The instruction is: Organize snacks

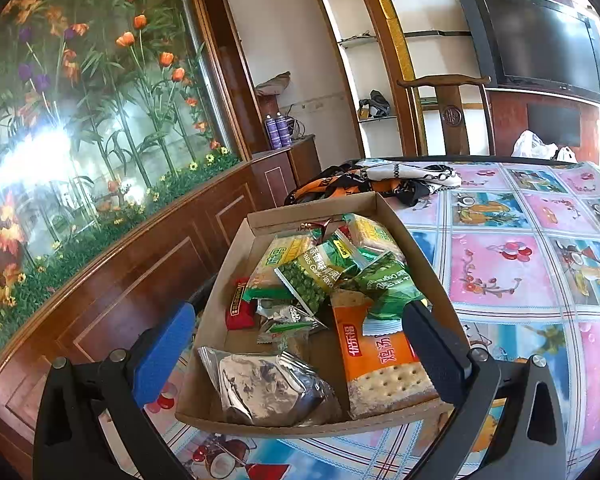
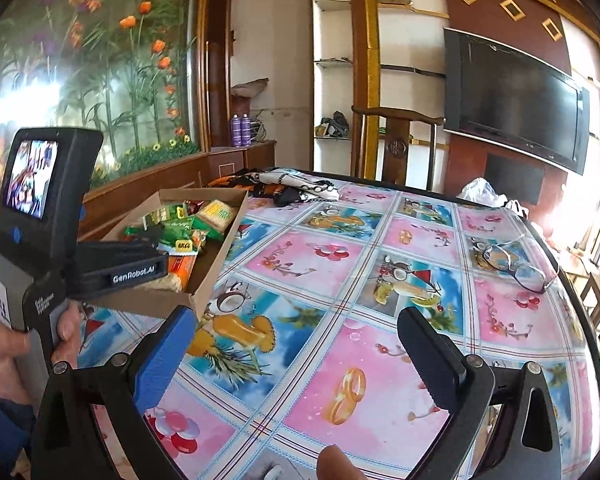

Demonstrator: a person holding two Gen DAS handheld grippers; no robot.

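The left gripper [image 1: 296, 344] stands wide open and holds nothing; its blue finger lies outside the left wall of the cardboard tray [image 1: 220, 268], and its black finger is over the tray's right side, above the orange cracker packet [image 1: 376, 364]. Whether that finger touches the packet cannot be told. The snacks sit heaped in this shallow tray at the left edge of the table [image 1: 512, 280]: nearest, a silver foil pouch [image 1: 268, 388] beside the cracker packet; farther in, a red packet [image 1: 240, 310] and green pea packets [image 1: 312, 280]; at the back, a pale cracker pack [image 1: 370, 232]. The step in hand appears to be a pick from the tray. To do it well, bring both fingers inside the walls, straddle one packet only, and close on its body rather than on a crimped end; foil will likely slip. The right gripper [image 2: 296, 348] is also spread wide and empty, hovering over bare tablecloth to the tray's right. Obstacles: the tray walls and overlapping packets. Farther out lie eyeglasses [image 2: 512, 264], a patterned scarf [image 2: 296, 184], a white plastic bag [image 2: 480, 192], then a wooden chair [image 2: 396, 144].
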